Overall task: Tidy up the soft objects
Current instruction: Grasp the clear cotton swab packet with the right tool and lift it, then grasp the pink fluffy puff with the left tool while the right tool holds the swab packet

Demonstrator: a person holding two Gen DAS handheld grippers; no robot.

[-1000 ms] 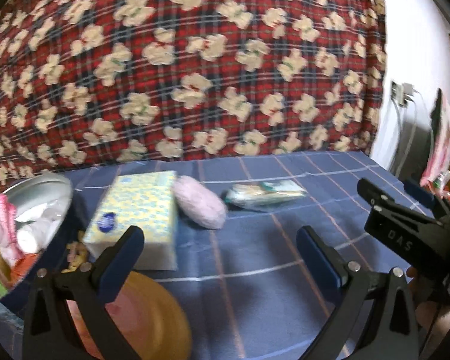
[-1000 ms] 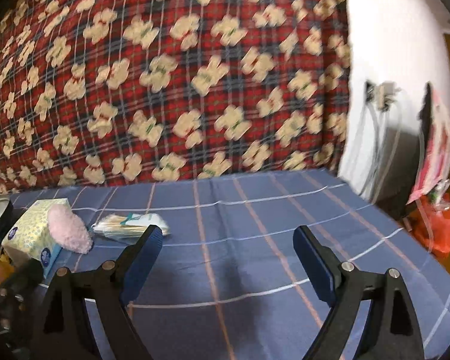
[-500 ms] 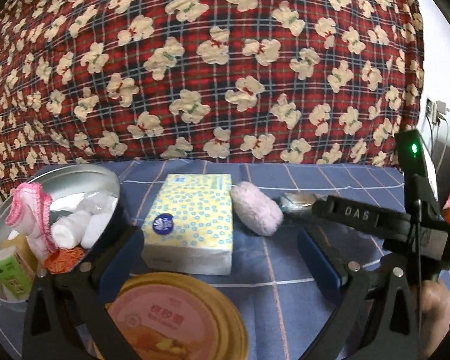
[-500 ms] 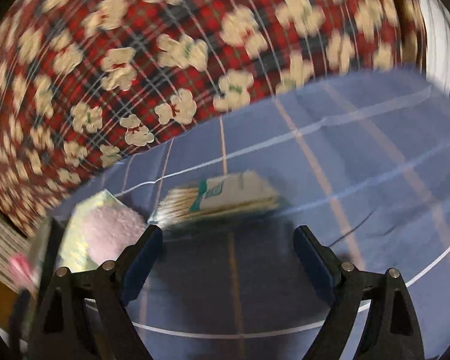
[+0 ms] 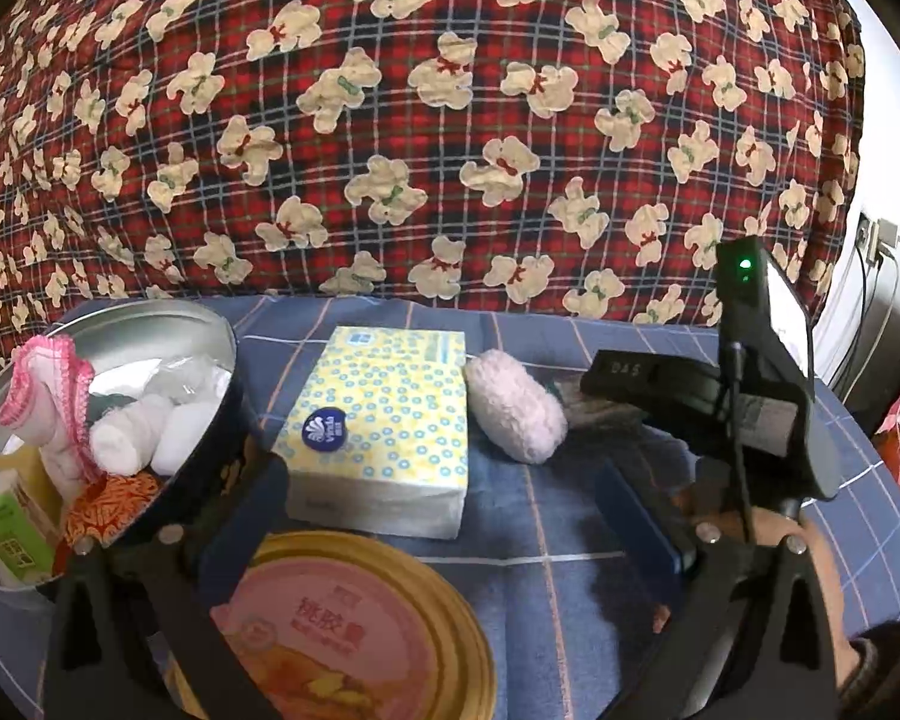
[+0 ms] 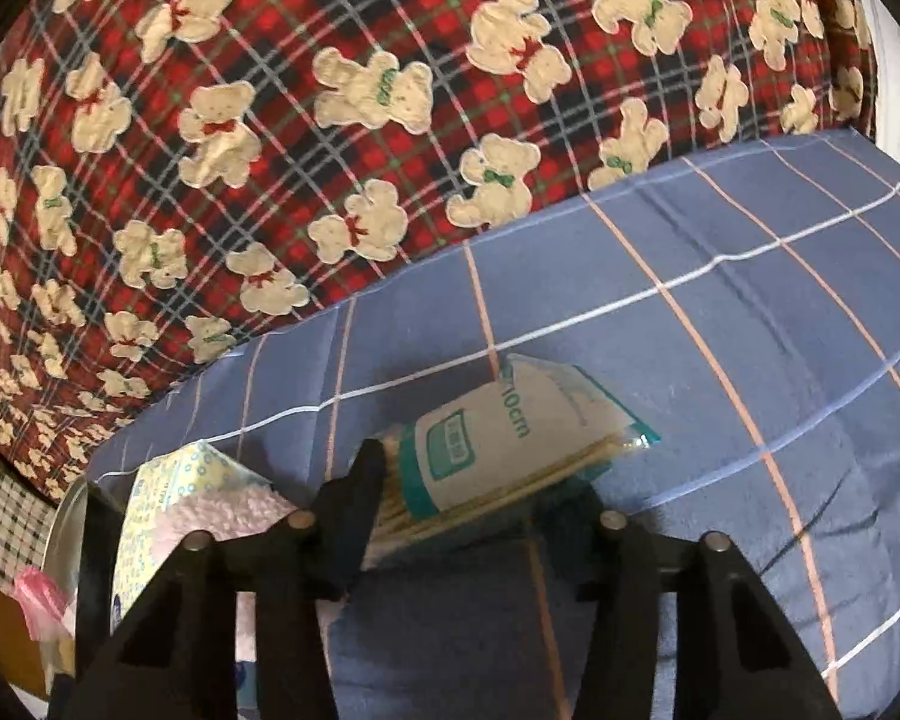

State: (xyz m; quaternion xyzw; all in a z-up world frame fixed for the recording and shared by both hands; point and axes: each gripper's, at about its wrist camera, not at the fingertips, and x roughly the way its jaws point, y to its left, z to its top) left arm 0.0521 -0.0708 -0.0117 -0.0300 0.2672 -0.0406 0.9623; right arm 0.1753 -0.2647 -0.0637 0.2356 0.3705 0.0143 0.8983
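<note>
Right wrist — swab packet (image 6: 504,450) between tool (image 6: 480,504) tips

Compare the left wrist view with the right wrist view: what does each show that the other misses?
Left wrist only: the round lid and the metal tin's contents. Right wrist only: the right gripper closed around the cotton swab pack, label readable. Both: the tissue pack, pink puff, blue checked cloth.

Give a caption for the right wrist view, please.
Right gripper closing around a cotton swab packet on the blue checked cloth.
</note>
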